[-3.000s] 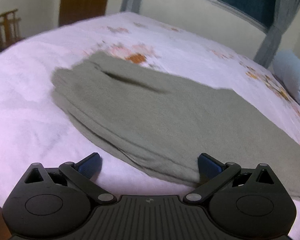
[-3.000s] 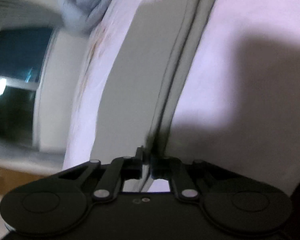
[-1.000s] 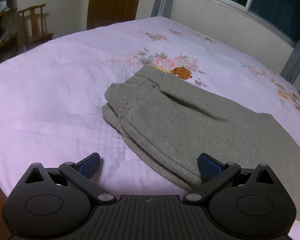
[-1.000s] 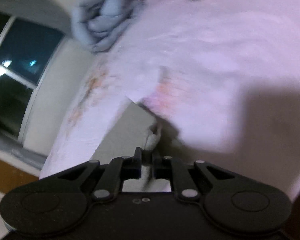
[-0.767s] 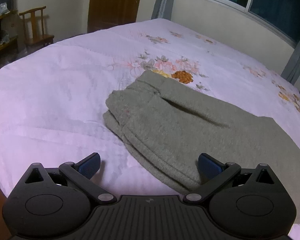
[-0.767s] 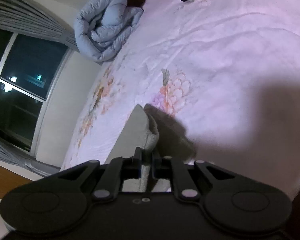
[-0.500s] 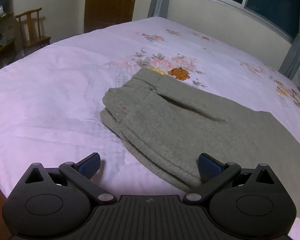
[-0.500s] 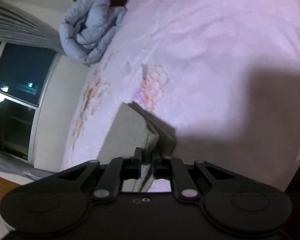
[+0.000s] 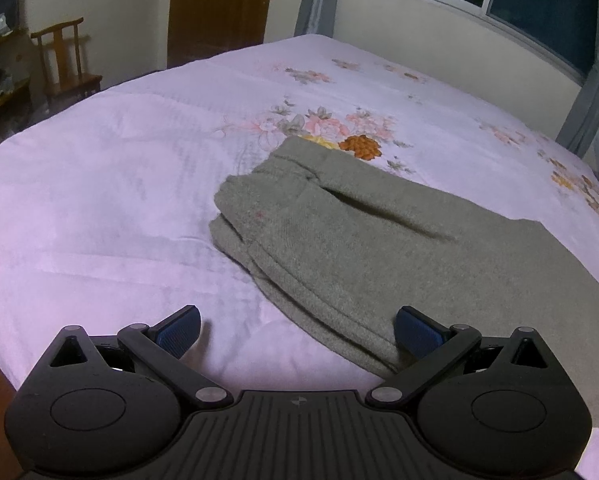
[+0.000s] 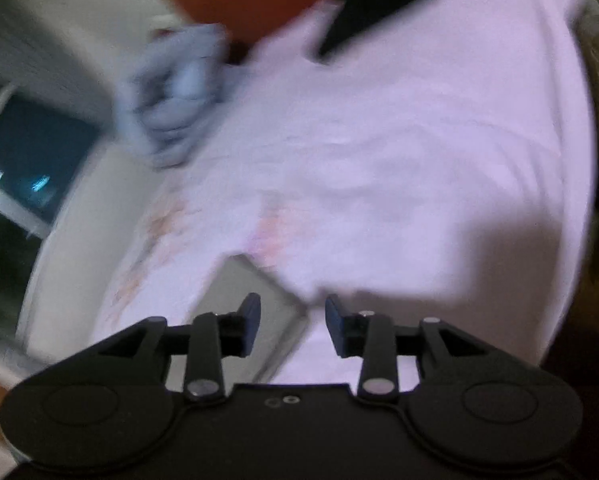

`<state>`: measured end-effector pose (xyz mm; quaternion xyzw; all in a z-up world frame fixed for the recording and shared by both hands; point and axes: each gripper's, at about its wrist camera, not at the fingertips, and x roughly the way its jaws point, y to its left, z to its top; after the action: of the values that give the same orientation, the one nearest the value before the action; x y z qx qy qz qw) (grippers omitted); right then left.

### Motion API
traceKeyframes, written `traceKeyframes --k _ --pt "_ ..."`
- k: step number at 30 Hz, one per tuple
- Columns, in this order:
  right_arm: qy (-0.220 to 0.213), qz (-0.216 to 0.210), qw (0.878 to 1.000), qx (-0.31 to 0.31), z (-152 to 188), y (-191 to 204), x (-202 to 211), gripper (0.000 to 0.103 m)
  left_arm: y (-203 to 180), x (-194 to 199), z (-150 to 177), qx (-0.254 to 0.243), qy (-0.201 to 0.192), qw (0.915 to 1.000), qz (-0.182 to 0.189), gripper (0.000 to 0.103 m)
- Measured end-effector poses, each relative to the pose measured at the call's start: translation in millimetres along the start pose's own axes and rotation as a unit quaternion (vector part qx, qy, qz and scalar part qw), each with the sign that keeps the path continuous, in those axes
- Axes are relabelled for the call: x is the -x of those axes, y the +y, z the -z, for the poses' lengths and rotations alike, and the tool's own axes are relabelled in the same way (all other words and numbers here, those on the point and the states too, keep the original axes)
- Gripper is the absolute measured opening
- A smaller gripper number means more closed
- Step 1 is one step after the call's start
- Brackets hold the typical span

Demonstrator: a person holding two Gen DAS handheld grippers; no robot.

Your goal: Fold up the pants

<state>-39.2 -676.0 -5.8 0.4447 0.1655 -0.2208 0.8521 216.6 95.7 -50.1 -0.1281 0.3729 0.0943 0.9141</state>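
Observation:
Grey-green pants (image 9: 379,256) lie folded lengthwise on the pink floral bedspread (image 9: 99,200), waistband toward the far left, legs running off to the right. My left gripper (image 9: 297,326) is open and empty, just above the near edge of the pants. In the blurred right wrist view the leg end of the pants (image 10: 255,304) lies flat on the bed under my right gripper (image 10: 292,320), which is open and holds nothing.
A wooden chair (image 9: 65,64) and a brown door (image 9: 215,8) stand beyond the bed's far left. A window (image 9: 539,0) with grey curtains runs along the far wall. A bundled blue blanket (image 10: 175,92) lies at the head of the bed.
My right gripper was shut on the leg end of the pants and has opened, letting it drop flat on the bed. My left gripper stayed open and hardly moved.

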Motion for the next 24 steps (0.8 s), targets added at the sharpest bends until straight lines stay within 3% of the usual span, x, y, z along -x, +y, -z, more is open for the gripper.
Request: traceKeyframes --k 2,4,6,7,8,10,11,13,15,16,19,24 --pt "0.072 -0.065 0.995 0.027 19 33 -24 0.03 -6 -4 2 -0.001 0.004 1.0 0.0 0.103" --pt "0.111 -0.083 0.988 0.071 41 68 -50 0.031 -16 -7 7 -0.01 0.005 0.9999 0.0 0.103" --pt "0.136 -0.068 0.982 0.11 63 98 -73 0.035 -26 -10 11 -0.035 0.009 0.9991 -0.023 0.103" --pt "0.147 -0.029 0.977 0.151 76 112 -83 0.038 -27 -10 12 -0.041 0.005 0.9987 -0.028 0.103" --pt "0.159 0.009 0.967 0.197 89 122 -89 0.043 -29 -9 12 -0.046 0.003 0.9984 -0.034 0.103" --pt "0.176 0.04 0.942 0.283 112 136 -90 0.043 -29 -8 13 -0.049 0.003 0.9981 -0.037 0.103" --pt "0.178 0.041 0.94 0.288 114 140 -87 0.045 -29 -7 13 -0.05 -0.001 0.9981 -0.036 0.103" --pt "0.162 0.017 0.954 0.253 107 139 -77 0.048 -28 -2 12 -0.052 -0.006 0.998 -0.036 0.103" --pt "0.13 -0.016 0.964 0.231 101 142 -65 0.084 -28 4 11 -0.06 -0.016 0.9974 -0.037 0.103" --pt "0.124 -0.038 0.966 0.222 97 144 -62 0.09 -28 7 10 -0.071 -0.022 0.9965 -0.037 0.103" --pt "0.131 -0.099 0.964 0.209 95 160 -60 0.097 -27 14 6 -0.092 -0.036 0.9943 -0.038 0.103" --pt "0.172 -0.162 0.945 0.227 105 215 -89 0.097 -14 12 -5 -0.077 -0.034 0.9962 -0.024 0.103"
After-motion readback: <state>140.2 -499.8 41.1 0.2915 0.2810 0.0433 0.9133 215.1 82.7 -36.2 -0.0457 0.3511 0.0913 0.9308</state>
